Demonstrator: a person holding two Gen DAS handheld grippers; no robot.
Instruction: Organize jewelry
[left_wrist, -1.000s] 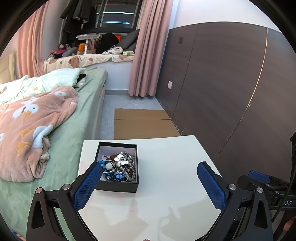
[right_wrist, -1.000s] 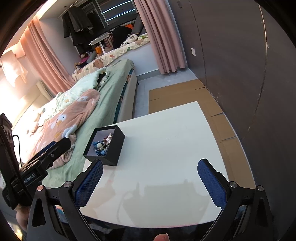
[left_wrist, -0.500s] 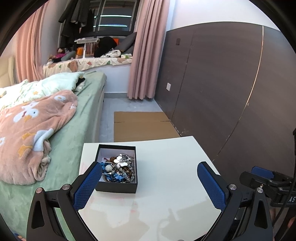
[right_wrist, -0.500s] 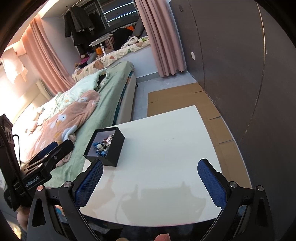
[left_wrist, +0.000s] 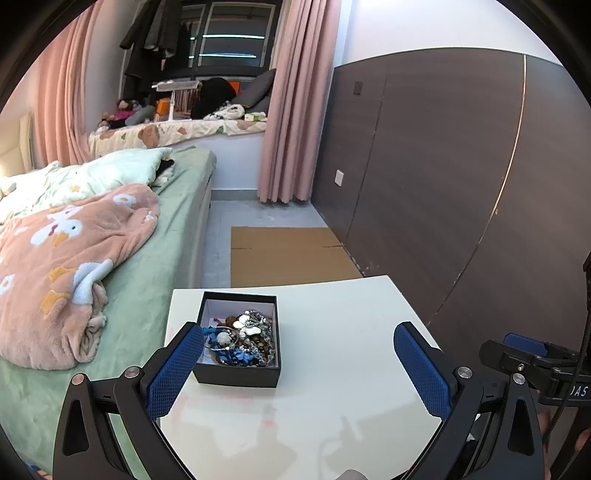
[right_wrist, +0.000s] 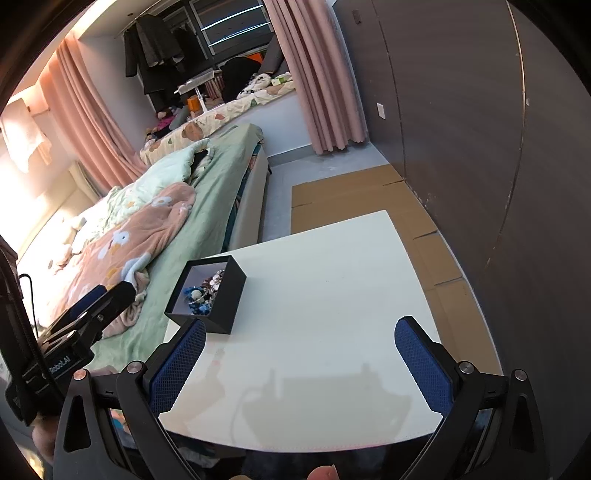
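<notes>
Left wrist view: left hand-held gripper spread wide, nothing between the blue pads, held low over the near edge of the white worktop. One black box, lid absent, standing at the worktop's left side beside the bed. Jewelry heaped inside the box in a single tangled pile: beads, a white flower-shaped piece, blue items; individual pieces too intertwined to count. No jewelry visible loose on the worktop. Right hand-held gripper's tip visible at the frame's right edge.

Right wrist view: right hand-held gripper likewise fully spread and empty, over the near edge of the worktop. Same single box at the left, jewelry contained within. Count: one box, one worktop, two hand-held grippers.

Progress: all jewelry gathered in the box, yet unsorted. Consistent either with a pile awaiting laying out or with pieces collected back in; not decidable from these views
</notes>
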